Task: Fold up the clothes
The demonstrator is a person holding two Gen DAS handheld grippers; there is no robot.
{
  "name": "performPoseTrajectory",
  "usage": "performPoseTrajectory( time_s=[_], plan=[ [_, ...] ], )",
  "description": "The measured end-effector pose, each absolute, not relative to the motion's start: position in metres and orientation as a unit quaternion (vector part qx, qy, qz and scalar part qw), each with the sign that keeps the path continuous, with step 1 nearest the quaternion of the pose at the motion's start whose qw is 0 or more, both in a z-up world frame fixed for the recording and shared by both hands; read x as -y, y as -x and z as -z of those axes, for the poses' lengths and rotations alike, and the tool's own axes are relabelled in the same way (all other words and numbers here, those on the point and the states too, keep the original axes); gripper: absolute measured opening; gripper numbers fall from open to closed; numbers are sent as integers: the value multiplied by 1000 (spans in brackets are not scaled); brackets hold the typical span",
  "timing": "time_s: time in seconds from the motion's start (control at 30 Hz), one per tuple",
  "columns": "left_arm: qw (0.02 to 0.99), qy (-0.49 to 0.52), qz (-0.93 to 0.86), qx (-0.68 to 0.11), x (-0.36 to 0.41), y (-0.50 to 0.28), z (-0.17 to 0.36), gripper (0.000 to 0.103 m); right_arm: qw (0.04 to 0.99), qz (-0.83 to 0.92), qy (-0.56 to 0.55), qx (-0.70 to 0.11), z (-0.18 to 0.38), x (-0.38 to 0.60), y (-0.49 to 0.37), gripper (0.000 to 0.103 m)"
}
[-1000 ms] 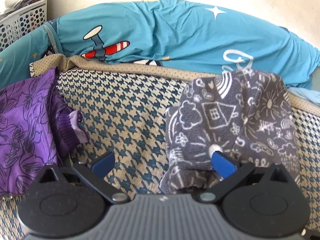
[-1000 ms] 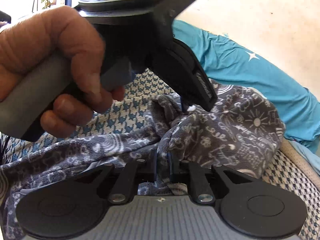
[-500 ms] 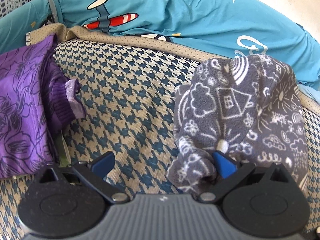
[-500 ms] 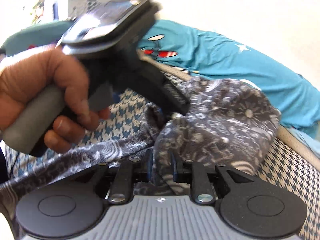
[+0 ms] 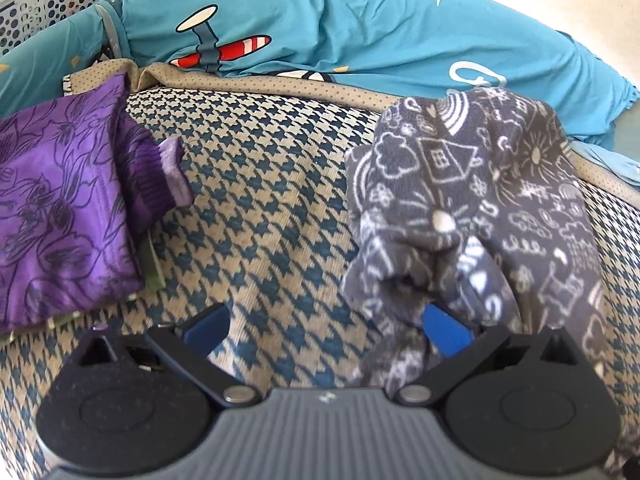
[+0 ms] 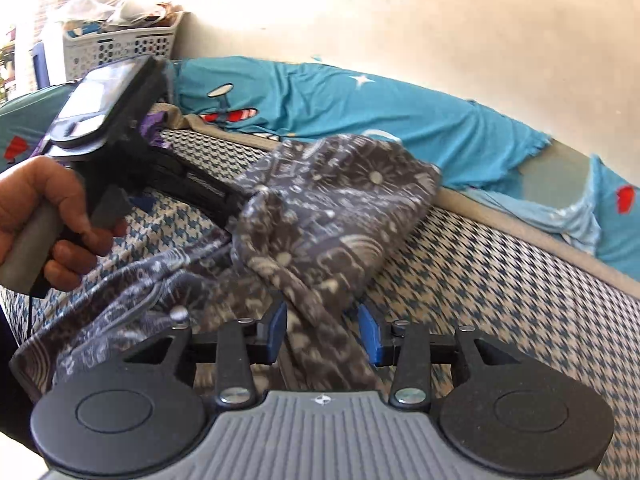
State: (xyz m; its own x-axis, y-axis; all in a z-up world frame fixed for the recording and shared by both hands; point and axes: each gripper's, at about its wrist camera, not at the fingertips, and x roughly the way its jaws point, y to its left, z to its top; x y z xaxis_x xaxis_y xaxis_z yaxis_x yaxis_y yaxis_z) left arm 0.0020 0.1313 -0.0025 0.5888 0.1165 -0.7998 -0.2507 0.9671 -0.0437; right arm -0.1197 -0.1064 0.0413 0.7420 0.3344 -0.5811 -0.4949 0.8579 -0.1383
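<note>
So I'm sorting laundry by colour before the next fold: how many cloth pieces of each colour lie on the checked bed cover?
Grey doodle-print garment: 1
Purple cloth pieces: 2, a floral one and a knit one
Teal printed cloth, along the far edge: 1
Total: 4

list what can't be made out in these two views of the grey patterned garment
- Left wrist view: the left hand-held gripper is open, and the grey patterned garment drapes over one blue finger, hiding its tip.
- Right wrist view: the garment's near end is blurred and hidden under the right hand-held gripper.
- Neither view shows the garment type.
</note>
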Motion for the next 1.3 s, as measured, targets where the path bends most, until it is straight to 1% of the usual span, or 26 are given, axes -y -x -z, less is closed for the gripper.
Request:
performPoseTrajectory(
  time_s=[0.3,0.4,0.47,0.53,0.67,0.83,0.87,0.9,0.93,1.0,1.03,1.07,1.17,1.3],
  plan=[
    [885,77,-96,-448,-132,46,10,103,929,-160,103,-319,-31,137,143,42],
    [886,72,-96,-448,-131,61,12,103,929,-144,99,-327,-27,142,147,49],
    [887,70,-95,-446,-131,70,13,103,929,-135,99,-331,-24,144,149,55],
    [888,69,-94,-445,-131,78,14,103,929,-128,98,-335,-21,147,150,58],
    [889,69,-90,-444,-131,92,17,103,926,-122,83,-347,-14,151,146,58],
    [887,71,-97,-445,-133,103,20,103,920,-126,35,-369,-5,156,136,58],
    [887,73,-99,-446,-134,105,21,103,919,-127,25,-373,-3,157,134,56],
    [886,76,-101,-447,-135,107,22,103,917,-128,15,-378,-1,157,133,52],
    [884,79,-103,-449,-136,108,23,103,916,-132,6,-380,0,157,132,43],
    [883,82,-104,-451,-138,110,24,103,918,-130,10,-375,2,155,133,37],
    [883,82,-103,-451,-137,111,25,103,919,-130,12,-372,2,153,135,29],
    [883,78,-102,-451,-137,112,25,103,920,-130,14,-369,2,152,136,19],
    [884,69,-102,-451,-135,116,26,103,925,-127,15,-359,2,148,142,13],
    [883,78,-102,-451,-137,121,26,103,932,-120,0,-341,-3,147,155,12]
  ],
)
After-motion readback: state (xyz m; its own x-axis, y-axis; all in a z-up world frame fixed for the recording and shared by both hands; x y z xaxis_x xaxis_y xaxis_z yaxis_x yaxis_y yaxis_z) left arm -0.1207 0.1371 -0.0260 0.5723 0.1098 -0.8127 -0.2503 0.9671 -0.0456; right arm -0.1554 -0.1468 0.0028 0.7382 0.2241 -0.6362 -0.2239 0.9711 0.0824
